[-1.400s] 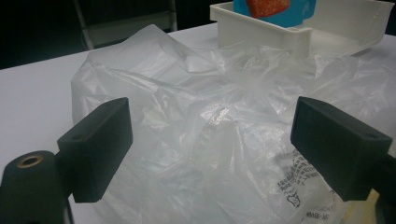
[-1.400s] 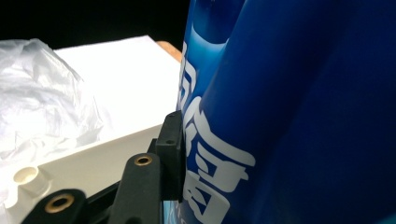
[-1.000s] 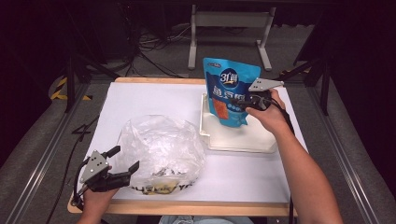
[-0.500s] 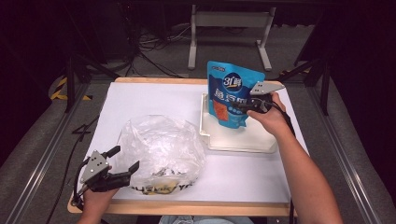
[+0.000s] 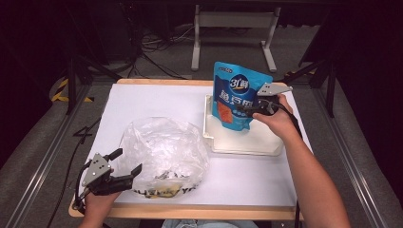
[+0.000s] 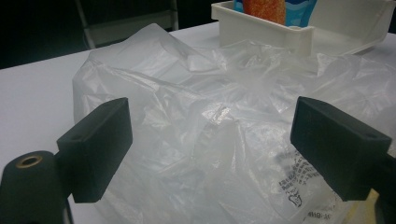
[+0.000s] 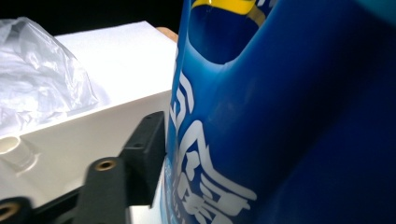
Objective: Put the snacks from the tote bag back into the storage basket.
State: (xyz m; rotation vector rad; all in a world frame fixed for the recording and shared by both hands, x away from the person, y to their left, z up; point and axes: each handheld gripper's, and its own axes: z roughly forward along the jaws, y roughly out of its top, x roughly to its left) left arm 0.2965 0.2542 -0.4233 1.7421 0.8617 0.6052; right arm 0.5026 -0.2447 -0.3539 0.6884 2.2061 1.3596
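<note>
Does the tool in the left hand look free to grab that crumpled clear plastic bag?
Probably yes: the left tool stands open, the clear plastic bag lies right before its jaws, and nothing sits between them.

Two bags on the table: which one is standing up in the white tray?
The blue pouch, printed and opaque, stands upright in the white tray at the right gripper. The clear plastic bag lies crumpled on the table.

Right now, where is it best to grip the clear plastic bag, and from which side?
Probably the crumpled upper folds of the clear plastic bag, from the left gripper side: the folds are loose and raised, and its jaws already stand open before them.
</note>
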